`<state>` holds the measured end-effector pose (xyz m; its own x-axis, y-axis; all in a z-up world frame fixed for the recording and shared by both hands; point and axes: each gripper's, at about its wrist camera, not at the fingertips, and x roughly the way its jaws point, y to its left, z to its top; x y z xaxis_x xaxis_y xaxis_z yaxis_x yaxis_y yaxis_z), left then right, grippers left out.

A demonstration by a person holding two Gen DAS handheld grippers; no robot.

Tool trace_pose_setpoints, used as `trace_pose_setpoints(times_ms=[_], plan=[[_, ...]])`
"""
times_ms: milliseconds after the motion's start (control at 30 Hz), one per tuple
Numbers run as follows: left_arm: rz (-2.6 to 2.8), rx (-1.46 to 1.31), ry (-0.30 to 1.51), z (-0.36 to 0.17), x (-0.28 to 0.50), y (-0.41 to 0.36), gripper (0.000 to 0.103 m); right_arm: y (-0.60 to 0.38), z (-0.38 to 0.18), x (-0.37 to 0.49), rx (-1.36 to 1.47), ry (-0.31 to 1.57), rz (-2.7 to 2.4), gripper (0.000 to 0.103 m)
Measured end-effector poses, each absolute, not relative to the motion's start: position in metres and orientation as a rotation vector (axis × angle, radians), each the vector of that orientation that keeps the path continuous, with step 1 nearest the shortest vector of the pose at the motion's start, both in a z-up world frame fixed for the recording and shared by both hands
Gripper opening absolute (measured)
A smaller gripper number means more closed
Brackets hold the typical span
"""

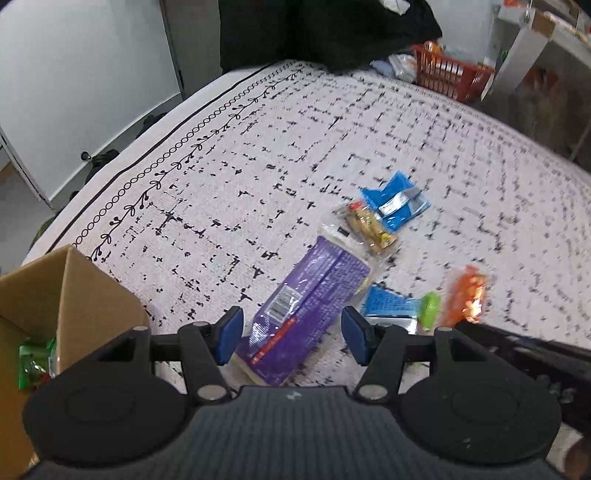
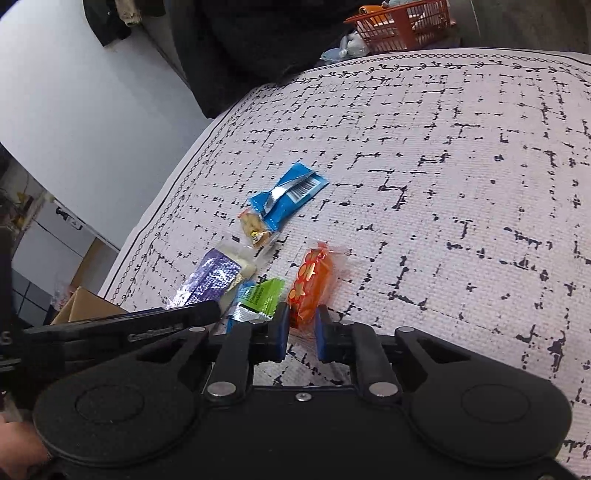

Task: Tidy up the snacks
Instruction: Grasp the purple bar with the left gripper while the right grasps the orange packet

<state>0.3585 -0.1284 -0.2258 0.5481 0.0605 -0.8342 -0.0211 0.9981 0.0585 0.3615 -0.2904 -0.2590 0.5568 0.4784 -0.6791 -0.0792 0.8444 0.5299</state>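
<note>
Several snacks lie on a white patterned tablecloth. A purple packet lies between the open fingers of my left gripper. An orange packet has its near end between the narrow-set fingers of my right gripper, which is closed on it. A blue wrapper, a clear pack of yellow biscuits and a green-and-blue packet lie nearby. The purple packet also shows in the right wrist view, and the orange one in the left wrist view.
An open cardboard box with a green packet inside stands at the table's left. An orange basket sits at the far edge beside dark cloth. A white wall and cabinets lie beyond the table's left edge.
</note>
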Motion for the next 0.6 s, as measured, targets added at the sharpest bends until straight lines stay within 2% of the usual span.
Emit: trace_pose_setpoints(times_ms=[367, 500, 600], plan=[[0.039, 0.037, 1.029, -0.245, 0.375, -0.128, 0.062, -0.286, -0.255, 0.366, 0.498, 0.909, 0.388, 0.013], [0.043, 0.028, 1.028, -0.239, 0.377, -0.129, 0.048, -0.287, -0.25, 0.365, 0.506, 0.876, 0.386, 0.012], [0.045, 0.003, 1.034, -0.231, 0.375, -0.127, 0.043, -0.287, -0.246, 0.365, 0.516, 0.857, 0.389, 0.012]])
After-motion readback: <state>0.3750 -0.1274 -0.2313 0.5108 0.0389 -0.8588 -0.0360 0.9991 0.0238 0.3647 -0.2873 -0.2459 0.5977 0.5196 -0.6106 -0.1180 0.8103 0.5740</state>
